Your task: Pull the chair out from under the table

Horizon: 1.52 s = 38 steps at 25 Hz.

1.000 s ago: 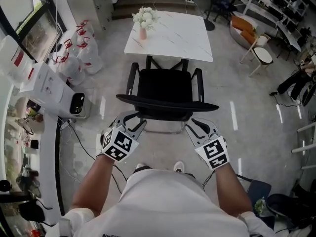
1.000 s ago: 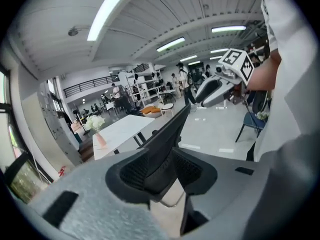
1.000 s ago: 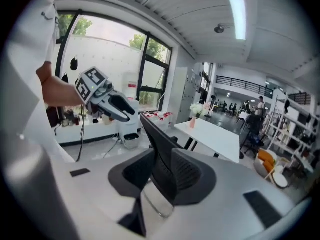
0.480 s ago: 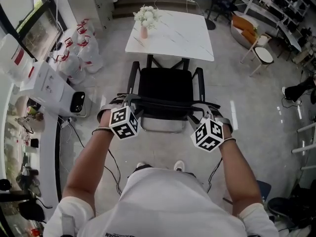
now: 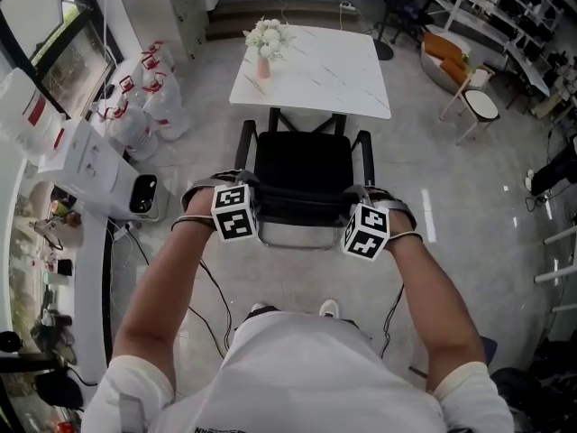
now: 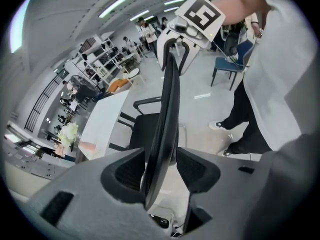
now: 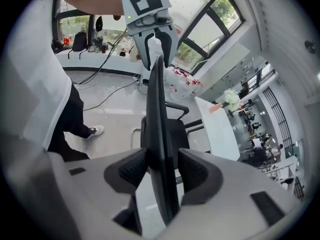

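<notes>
We look steeply down on the black chair (image 5: 302, 165), which stands at the 6 o'clock edge of the white marbled worktop (image 5: 329, 75). Its seat lies clear of the top on our side, and only its front frame reaches the worktop's near edge. The backrest (image 5: 302, 209) faces us, with its top rim running from 9 to 3 o'clock.

The left gripper (image 5: 243, 207) sits over the rim's 9 o'clock end and the right gripper (image 5: 359, 213) over its 3 o'clock end, both tipped downward. In the left gripper view the thin dark rim stands between the jaws. They are opening, and we see a gap at one pad, so they straddle the rim without clamping it. The right gripper view shows the same, with the rim between widening jaws and daylight on one side.

A vase of white flowers (image 5: 267, 40) stands on the worktop's 10 o'clock corner. White plastic bags (image 5: 144, 102) sit on the floor (image 5: 424, 179) at 9 o'clock of the chair. Our shoes (image 5: 329, 308) show just below the backrest at 6 o'clock.
</notes>
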Available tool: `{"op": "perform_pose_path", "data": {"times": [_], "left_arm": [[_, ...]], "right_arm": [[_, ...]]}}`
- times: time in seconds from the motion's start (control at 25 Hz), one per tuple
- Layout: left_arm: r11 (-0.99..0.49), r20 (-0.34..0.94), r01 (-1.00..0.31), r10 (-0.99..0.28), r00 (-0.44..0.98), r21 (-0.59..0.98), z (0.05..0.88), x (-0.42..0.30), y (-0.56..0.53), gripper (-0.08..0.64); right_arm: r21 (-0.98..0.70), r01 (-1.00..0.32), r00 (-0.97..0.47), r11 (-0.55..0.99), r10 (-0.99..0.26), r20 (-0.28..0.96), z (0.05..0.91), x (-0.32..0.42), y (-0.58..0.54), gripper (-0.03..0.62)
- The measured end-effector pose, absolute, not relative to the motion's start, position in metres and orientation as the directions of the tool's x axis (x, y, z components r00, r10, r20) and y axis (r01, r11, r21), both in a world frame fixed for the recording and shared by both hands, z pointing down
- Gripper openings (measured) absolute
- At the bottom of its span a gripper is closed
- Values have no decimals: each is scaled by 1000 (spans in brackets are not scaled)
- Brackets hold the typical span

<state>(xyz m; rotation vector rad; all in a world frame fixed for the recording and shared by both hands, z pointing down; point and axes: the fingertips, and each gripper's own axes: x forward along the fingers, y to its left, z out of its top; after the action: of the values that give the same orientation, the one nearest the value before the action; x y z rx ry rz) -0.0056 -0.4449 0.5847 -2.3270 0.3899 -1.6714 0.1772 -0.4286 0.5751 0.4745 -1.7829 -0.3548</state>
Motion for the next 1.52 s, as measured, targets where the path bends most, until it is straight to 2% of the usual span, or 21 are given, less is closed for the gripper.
{"op": "perform_pose_path", "data": {"times": [0.12, 0.36, 0.56, 0.72, 0.8, 0.96, 1.52], "left_arm": [[-940, 905, -22, -334, 264, -340, 605, -5, -448, 206], [-956, 928, -5, -286, 240, -294, 627, 9, -459, 199], [-962, 947, 25, -264, 182, -272, 646, 10, -465, 170], [-960, 948, 43, -267, 174, -278, 648, 11, -466, 161], [-953, 944, 60, -285, 166, -298, 649, 10, -466, 154], [-944, 944, 104, -297, 142, -313, 654, 7, -464, 97], [-955, 957, 117, -258, 136, -274, 654, 8, -453, 71]], "right_arm": [[446, -126, -213, 886, -463, 861, 588, 174, -433, 196], [399, -108, -192, 910, -413, 890, 612, 174, -442, 198], [412, -40, -107, 910, -414, 904, 626, 181, -446, 190], [432, -36, -95, 901, -433, 896, 626, 184, -451, 103], [430, -32, -94, 902, -431, 897, 627, 183, -450, 94], [428, -24, -95, 904, -428, 899, 629, 182, -447, 84], [413, -21, -94, 911, -413, 906, 626, 182, -438, 72]]}}
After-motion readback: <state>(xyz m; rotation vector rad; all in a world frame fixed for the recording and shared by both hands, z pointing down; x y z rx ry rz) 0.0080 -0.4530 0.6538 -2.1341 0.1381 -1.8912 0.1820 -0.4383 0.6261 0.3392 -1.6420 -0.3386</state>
